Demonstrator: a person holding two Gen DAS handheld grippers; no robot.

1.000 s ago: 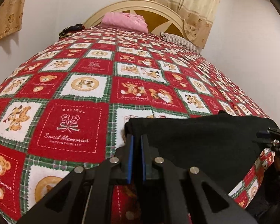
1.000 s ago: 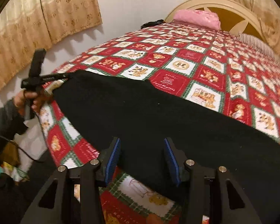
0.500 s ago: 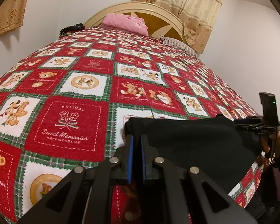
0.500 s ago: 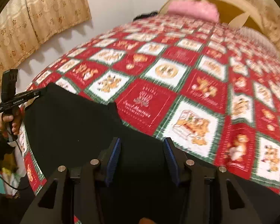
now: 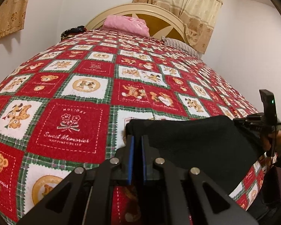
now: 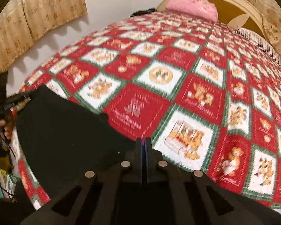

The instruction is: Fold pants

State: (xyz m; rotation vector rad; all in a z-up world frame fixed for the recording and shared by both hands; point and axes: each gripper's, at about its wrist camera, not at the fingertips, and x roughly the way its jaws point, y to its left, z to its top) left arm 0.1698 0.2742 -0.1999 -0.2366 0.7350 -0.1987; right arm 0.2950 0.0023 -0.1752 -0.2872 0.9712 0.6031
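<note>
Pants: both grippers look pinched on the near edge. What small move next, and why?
Probably lift both corners together and carry them toward the headboard. The left gripper is shut on the pants, and the right gripper has just closed at their other corner, seemingly on cloth. The quilt beyond lies free for the fold.

Hidden, cropped and blurred parts

The right wrist view is motion-blurred, so the bedspread (image 6: 187, 86) lettering cannot be read. The black pants (image 5: 196, 142) run under both grippers' frames and off the bed's near edge. A dark object (image 5: 73, 31) beside the pink pillow (image 5: 127, 25) is too small to identify.
</note>
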